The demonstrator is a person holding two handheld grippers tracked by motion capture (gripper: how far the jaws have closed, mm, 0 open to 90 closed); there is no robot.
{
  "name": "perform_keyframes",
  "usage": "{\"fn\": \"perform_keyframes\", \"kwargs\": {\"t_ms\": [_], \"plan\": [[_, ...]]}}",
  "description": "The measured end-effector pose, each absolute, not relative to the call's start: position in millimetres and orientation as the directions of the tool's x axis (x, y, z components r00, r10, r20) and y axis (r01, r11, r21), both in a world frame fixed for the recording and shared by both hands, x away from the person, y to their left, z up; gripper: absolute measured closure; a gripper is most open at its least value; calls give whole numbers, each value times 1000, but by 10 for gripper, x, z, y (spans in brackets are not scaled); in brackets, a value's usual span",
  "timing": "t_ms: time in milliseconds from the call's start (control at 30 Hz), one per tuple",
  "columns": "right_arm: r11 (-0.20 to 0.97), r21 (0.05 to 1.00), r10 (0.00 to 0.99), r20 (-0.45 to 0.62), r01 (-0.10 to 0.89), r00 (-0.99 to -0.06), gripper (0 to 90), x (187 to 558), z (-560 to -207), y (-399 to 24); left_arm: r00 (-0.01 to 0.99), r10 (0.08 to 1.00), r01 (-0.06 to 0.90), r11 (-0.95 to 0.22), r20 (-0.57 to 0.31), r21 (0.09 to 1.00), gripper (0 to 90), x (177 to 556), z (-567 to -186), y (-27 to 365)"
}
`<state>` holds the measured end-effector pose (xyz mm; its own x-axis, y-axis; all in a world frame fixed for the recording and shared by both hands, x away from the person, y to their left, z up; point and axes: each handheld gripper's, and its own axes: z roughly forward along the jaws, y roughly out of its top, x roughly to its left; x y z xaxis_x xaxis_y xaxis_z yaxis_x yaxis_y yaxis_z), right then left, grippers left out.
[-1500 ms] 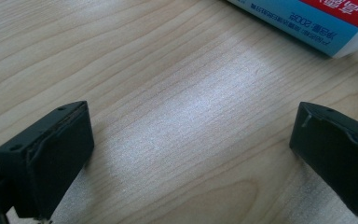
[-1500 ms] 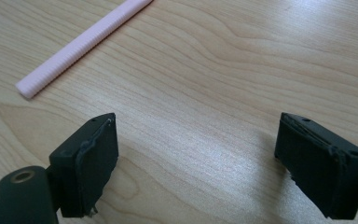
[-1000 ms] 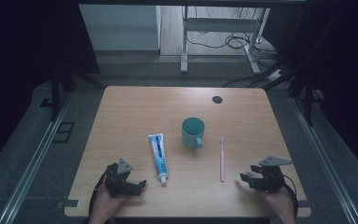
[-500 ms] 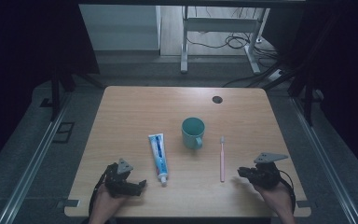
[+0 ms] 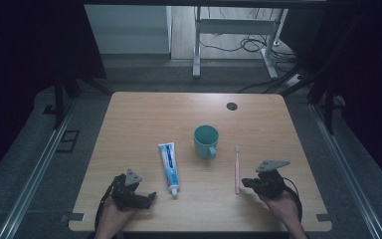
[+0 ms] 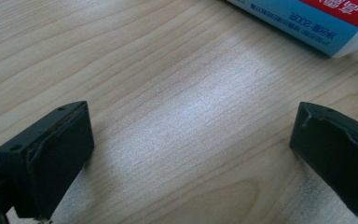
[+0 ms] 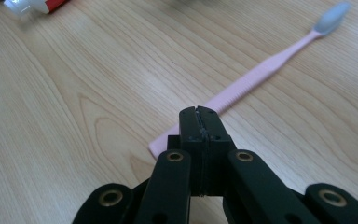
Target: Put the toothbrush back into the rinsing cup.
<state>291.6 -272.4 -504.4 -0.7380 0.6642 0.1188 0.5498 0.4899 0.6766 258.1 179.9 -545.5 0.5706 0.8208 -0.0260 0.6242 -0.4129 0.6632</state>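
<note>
The right claw [image 7: 199,122] is clenched empty just beside the pink toothbrush [image 7: 256,77] lying on the tabletop [image 5: 144,114]; it should be opened before the handle is straddled. The left claw [image 6: 191,154] is held released.

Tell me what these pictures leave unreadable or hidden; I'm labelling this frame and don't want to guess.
- Toothpaste tube: in the left gripper view the top edge cuts off most of it; its small print is blurred.
- Pink toothbrush: in the right gripper view the shut right gripper covers part of its handle end, and its bristles are blurred.
- Green mug: high view, too small and dim to see what's inside.
</note>
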Motion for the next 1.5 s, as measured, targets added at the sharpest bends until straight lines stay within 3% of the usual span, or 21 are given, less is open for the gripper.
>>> {"fn": "perform_keyframes", "kwargs": {"t_ms": [700,1500], "plan": [[534,647,646,104,545,-756,892,2983,-5200,-2398,570,821,625,-412,-26,663,0,2581,-5456,1799],[491,632,715,101,600,-692,867,2960,-5242,-2851,563,826,629,-407,-28,662,0,2584,-5455,1787]]}}
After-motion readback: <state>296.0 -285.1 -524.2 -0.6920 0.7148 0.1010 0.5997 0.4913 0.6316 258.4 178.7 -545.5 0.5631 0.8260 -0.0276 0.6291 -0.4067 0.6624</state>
